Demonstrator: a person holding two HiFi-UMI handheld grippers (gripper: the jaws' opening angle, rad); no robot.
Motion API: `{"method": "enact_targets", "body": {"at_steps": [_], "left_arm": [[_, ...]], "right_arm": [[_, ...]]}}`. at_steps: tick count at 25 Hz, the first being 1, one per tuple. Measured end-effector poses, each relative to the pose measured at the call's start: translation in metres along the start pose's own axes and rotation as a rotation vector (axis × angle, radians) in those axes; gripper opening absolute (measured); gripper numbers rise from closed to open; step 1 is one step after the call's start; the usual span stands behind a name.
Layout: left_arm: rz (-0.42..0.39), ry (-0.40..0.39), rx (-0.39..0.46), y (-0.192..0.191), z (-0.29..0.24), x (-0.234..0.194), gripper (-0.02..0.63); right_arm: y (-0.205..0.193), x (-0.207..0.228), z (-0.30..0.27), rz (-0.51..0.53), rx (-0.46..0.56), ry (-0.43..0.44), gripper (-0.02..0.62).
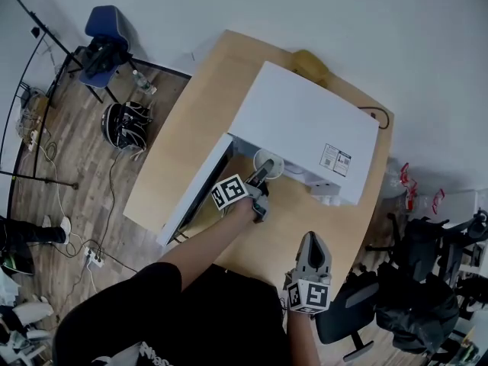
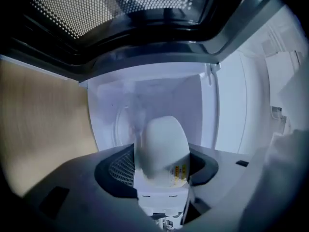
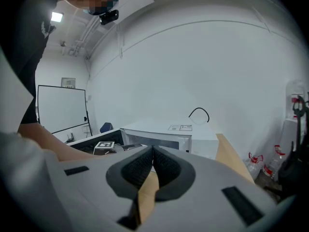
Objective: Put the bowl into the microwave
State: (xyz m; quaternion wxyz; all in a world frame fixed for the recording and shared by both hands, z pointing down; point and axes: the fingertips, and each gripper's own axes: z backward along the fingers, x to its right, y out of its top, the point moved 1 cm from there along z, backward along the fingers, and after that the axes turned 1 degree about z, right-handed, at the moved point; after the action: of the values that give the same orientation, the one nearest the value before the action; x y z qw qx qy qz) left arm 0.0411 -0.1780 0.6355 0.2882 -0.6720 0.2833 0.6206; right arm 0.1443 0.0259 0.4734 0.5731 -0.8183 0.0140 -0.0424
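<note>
The white microwave (image 1: 305, 128) stands on the wooden table (image 1: 171, 155), its door (image 1: 194, 197) swung open to the left. My left gripper (image 1: 259, 175) is shut on the white bowl (image 1: 268, 163) and holds it at the mouth of the oven. In the left gripper view the bowl (image 2: 161, 149) is pinched by its rim between the pads of my left gripper (image 2: 161, 170), tilted on edge, with the white cavity (image 2: 159, 95) just ahead and the mesh door (image 2: 125, 4) above. My right gripper (image 1: 312, 242) hangs near the table's front edge, shut and empty (image 3: 153, 151).
On the wooden floor to the left stand a blue chair (image 1: 103, 33), a black helmet-like object (image 1: 126, 124) and a power strip (image 1: 93, 258) with cables. A black office chair (image 1: 427, 280) sits at the right. A black cable (image 3: 200, 112) lies behind the microwave (image 3: 164, 134).
</note>
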Motion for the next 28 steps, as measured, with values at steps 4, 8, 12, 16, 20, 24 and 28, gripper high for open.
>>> {"method": "enact_targets", "body": {"at_steps": [4, 8, 12, 16, 20, 24, 28], "left_arm": [[0.020, -0.003, -0.004, -0.003, -0.020, -0.016, 0.249], [-0.016, 0.030, -0.031, -0.002, -0.033, -0.032, 0.249], [-0.032, 0.047, -0.029, 0.004, -0.043, -0.041, 0.249], [0.091, 0.051, 0.006, 0.006, -0.048, -0.045, 0.249], [0.073, 0.106, 0.002, 0.011, -0.055, -0.045, 0.249], [-0.004, 0.164, -0.028, 0.008, -0.058, -0.043, 0.249], [-0.094, 0.221, -0.034, 0.010, -0.058, -0.042, 0.249]], "right_arm": [[-0.007, 0.011, -0.003, -0.015, -0.038, -0.023, 0.061], [-0.015, 0.017, -0.008, -0.043, -0.064, -0.025, 0.061], [-0.014, 0.021, -0.017, -0.058, -0.066, -0.019, 0.061], [-0.011, 0.020, -0.020, -0.050, -0.063, -0.005, 0.061], [-0.014, 0.021, -0.020, -0.065, -0.068, -0.010, 0.061], [-0.021, 0.022, -0.014, -0.073, -0.082, -0.014, 0.060], [-0.025, 0.021, -0.009, -0.075, -0.091, -0.015, 0.061]]}}
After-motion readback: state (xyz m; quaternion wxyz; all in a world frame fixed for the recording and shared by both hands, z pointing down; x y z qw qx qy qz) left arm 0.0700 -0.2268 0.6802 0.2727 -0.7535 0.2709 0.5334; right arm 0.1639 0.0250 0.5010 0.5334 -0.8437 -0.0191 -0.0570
